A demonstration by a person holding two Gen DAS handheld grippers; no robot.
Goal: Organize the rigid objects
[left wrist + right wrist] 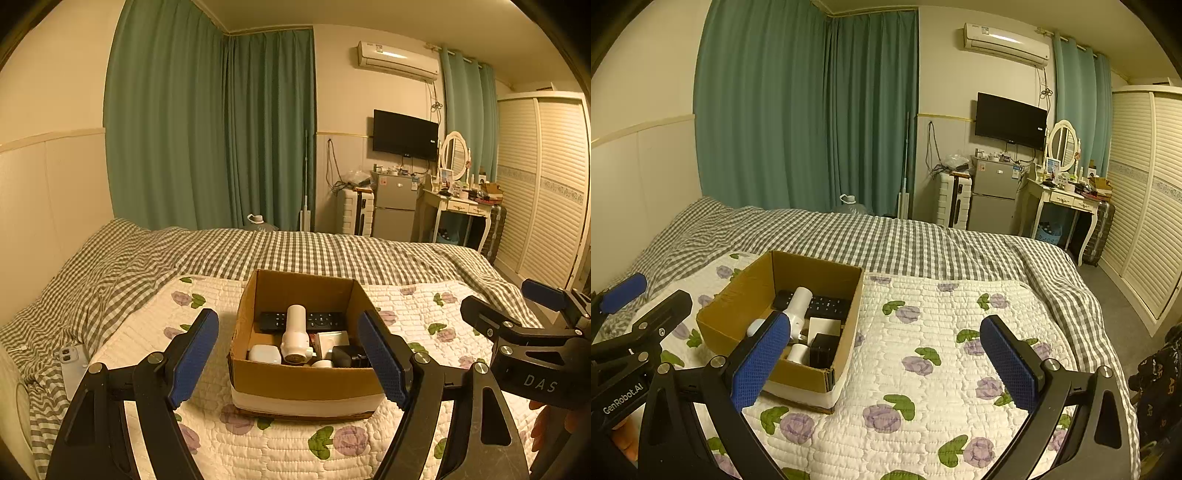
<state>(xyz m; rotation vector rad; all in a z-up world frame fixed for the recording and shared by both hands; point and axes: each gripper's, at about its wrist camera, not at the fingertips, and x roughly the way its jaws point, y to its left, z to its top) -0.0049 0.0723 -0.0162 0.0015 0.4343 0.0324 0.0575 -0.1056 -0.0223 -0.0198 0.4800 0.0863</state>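
An open cardboard box [303, 380] [738, 295] sits on a white floral quilt [280, 443] [923, 369]. Inside lie a black remote [273, 320] [831, 306], a white hair dryer [295, 332] [799, 301], a white case [264, 353], a black adapter [347, 356] [823, 354] and a white box [332, 339] [823, 328]. My left gripper [291, 362] is open and empty, hovering just in front of the box. My right gripper [886, 363] is open and empty over the quilt, right of the box. It also shows in the left wrist view [517, 310].
A phone in a clear case [74, 363] lies on the checked sheet [184, 254] at the left. Beyond the bed stand green curtains [207, 129], a small fridge [393, 206], a dressing table [461, 206] and a white wardrobe [546, 184].
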